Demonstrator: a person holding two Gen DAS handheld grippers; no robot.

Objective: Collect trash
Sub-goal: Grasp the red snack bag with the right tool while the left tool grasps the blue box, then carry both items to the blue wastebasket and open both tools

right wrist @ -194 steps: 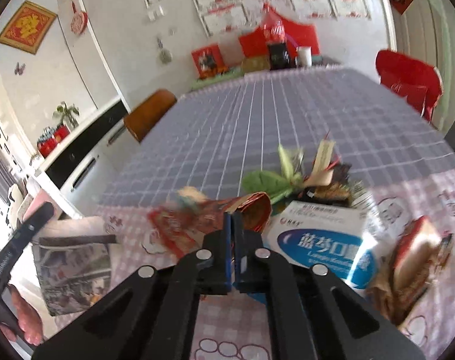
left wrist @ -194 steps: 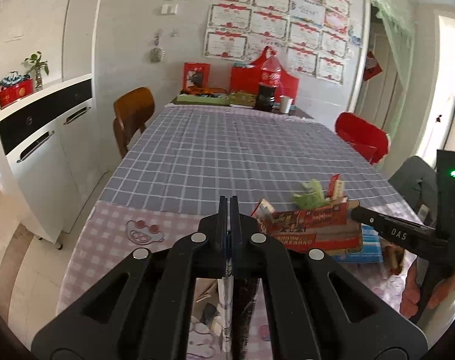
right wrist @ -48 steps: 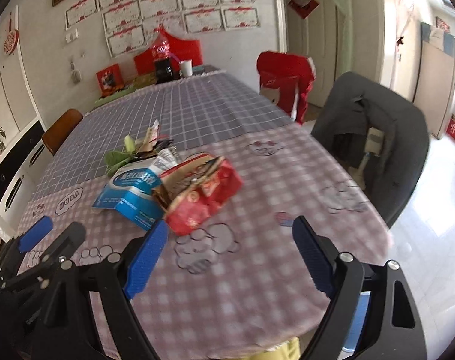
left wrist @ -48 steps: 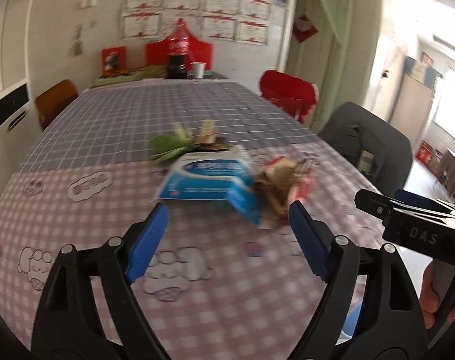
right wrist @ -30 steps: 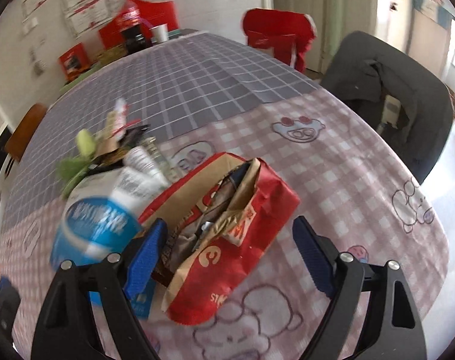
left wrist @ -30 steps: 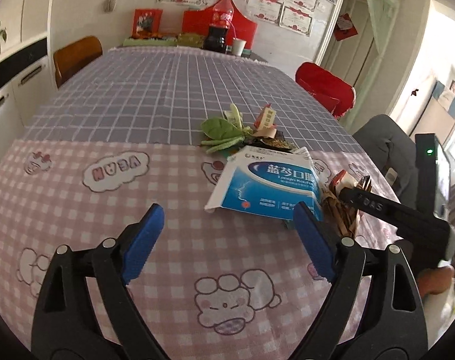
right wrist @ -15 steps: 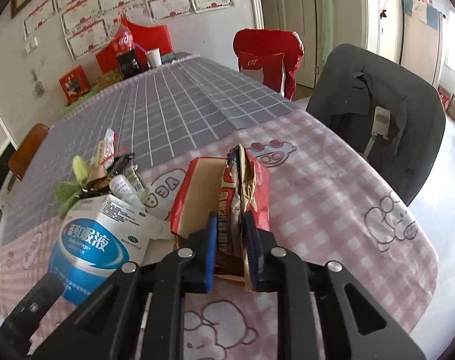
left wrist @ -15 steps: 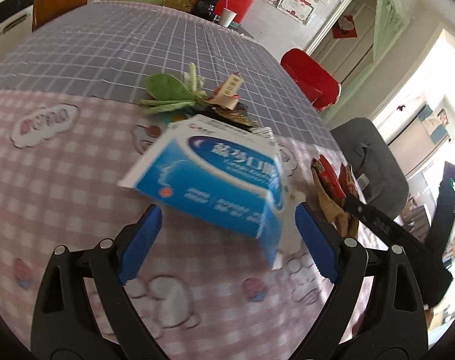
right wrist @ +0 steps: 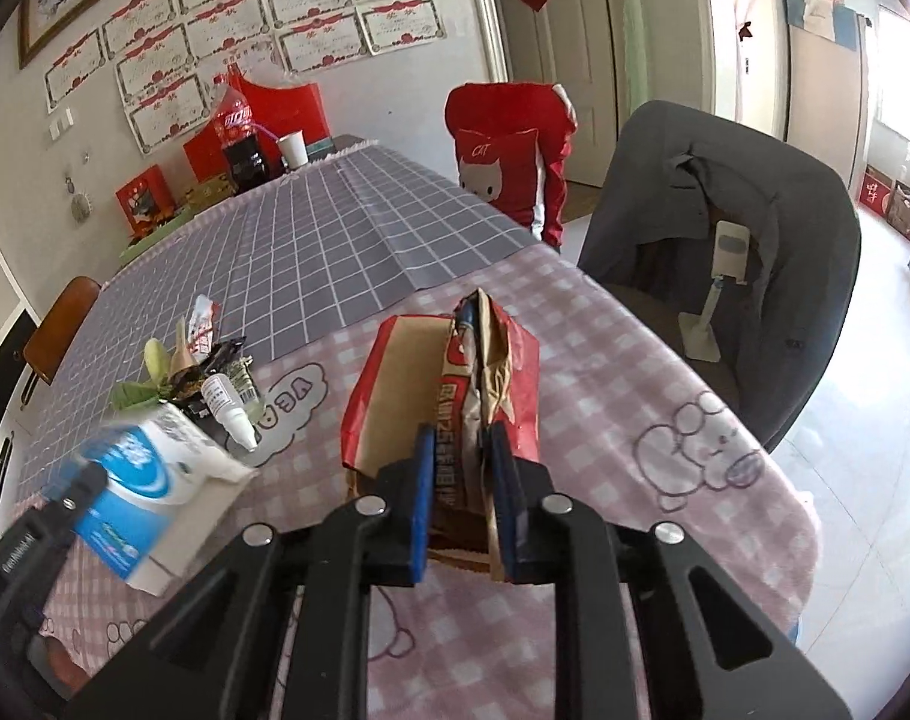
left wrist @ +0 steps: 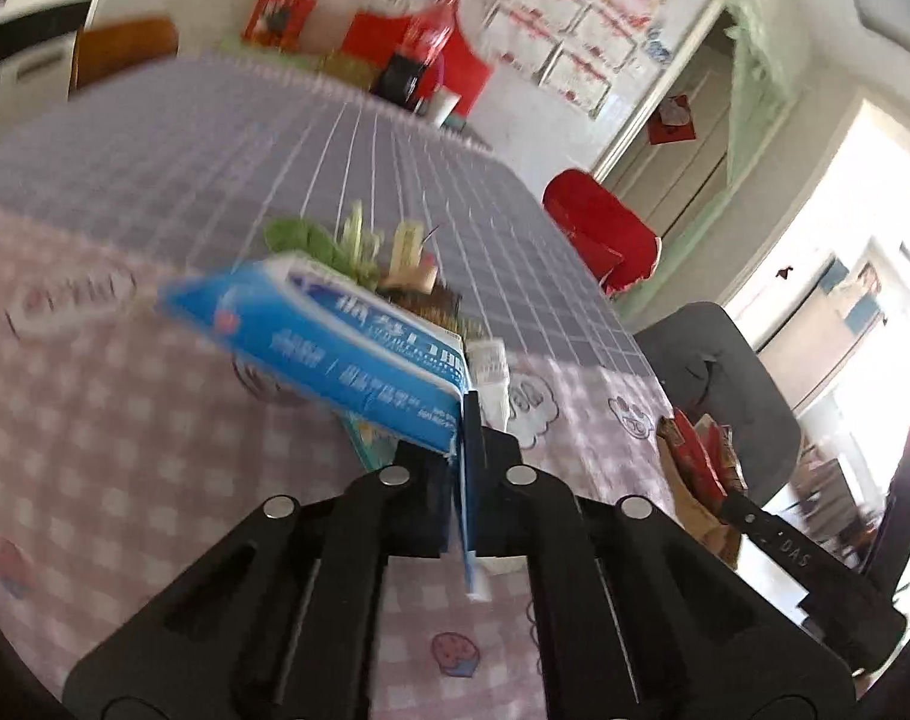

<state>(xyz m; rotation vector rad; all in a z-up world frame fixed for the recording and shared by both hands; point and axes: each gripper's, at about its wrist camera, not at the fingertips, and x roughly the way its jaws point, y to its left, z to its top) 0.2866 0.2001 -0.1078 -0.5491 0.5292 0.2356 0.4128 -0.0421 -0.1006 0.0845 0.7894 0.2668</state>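
The long worktop (right wrist: 574, 360), under a grey-checked and a pink-checked cloth, carries what trash is left on it: a small heap of green leaves, dark wrappers and a small white dropper bottle (right wrist: 230, 402) near the seam between the two cloths.

The blue-and-white cardboard medicine box (left wrist: 335, 336) is the larger of the two pieces in hand. The left gripper (left wrist: 463, 456) has its fingers clenched on a thin flap at the box's near right corner, so the box's long axis runs away from the fingers, up and to the left in the left wrist view, its far end clear of the cloth.

The crumpled red-and-brown paper bag (right wrist: 455, 396) stands on end between the fingers of the right gripper (right wrist: 463, 480), which grasp its lower part from both sides; its long axis rises straight ahead of them.

The leftover heap lies just behind the box, on the left gripper's side, so that hand is likely the nearer one. With both hands full, each would first have to drop its load.
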